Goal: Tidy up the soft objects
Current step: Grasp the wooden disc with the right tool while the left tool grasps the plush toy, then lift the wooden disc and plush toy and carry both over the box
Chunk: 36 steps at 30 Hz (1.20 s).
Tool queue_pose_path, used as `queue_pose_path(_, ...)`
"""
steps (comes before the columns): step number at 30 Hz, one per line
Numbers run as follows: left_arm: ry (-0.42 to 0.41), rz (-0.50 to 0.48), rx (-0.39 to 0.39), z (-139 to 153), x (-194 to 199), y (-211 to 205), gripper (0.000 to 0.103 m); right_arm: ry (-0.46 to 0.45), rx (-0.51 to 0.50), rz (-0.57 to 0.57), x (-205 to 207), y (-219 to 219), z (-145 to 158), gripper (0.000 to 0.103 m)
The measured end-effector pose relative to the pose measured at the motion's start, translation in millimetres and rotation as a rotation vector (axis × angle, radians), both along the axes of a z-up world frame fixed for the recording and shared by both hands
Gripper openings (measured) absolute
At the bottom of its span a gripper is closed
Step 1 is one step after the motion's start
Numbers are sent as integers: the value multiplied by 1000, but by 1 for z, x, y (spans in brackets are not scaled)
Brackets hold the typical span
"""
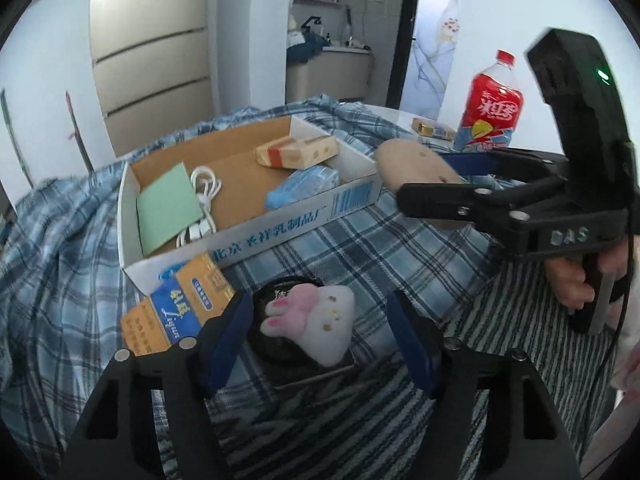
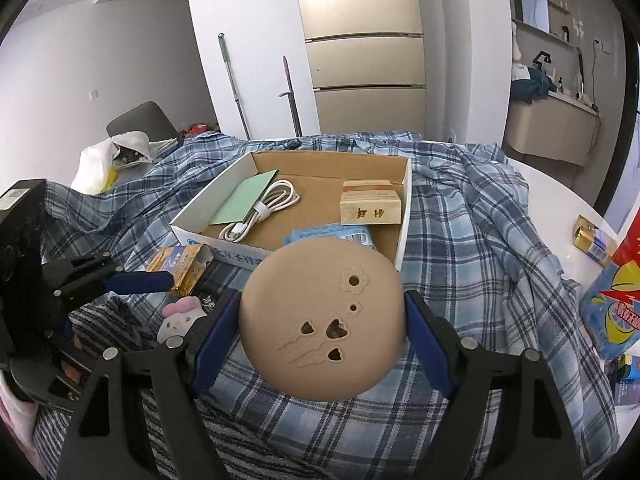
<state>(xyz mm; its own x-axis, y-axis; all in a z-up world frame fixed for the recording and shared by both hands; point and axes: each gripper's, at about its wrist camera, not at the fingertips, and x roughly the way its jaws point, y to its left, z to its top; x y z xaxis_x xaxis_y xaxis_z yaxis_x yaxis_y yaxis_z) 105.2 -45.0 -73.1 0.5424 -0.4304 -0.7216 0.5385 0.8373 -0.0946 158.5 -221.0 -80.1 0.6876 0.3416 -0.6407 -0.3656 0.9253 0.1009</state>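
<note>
My right gripper (image 2: 322, 334) is shut on a tan round soft pad (image 2: 320, 316) with flower-shaped holes and holds it above the plaid cloth, just in front of the cardboard box (image 2: 404, 232). The pad also shows in the left wrist view (image 1: 416, 168), with the right gripper (image 1: 444, 178) beside the box (image 1: 256, 240). My left gripper (image 1: 320, 336) is open around a white and pink bunny plush (image 1: 316, 320) that lies on a black object (image 1: 280, 340). The plush shows in the right wrist view (image 2: 180, 314), under the left gripper (image 2: 140, 280).
The box holds a green card (image 1: 168, 208), a white cable (image 1: 204, 192), a tan packet (image 1: 296, 152) and a blue tissue pack (image 1: 304, 186). An orange and blue carton (image 1: 176, 308) lies by the box. A red bottle (image 1: 492, 108) stands at the right. Plaid cloth (image 2: 460, 240) covers the table.
</note>
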Motion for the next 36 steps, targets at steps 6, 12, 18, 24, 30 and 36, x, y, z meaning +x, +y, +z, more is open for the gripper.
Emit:
queue_pose_path(6,64,-6,2,-8,8,-1,44,-16,-19,22,-5,4,0,79)
queue_pose_path(12,30,-6,-30,-2,3,5,34,-16,-14,19,-4,3,0,79)
queue_pose_path(18,-113,47,-93,19,-16,21,34,-10,-1,15,-3,1,-1,79)
queue_pose_path(24,-271,126,-114,36,-39,33,34,-122,17,6,-16,0,11,79)
queue_pose_path(30,-347,133,-111,45,-49,34,34,-297,10,-13,-37,3,25,80)
queue_pose_path(36,-397,135,-81,53,-58,30,34,-310,14,-4,-38,5,28,80)
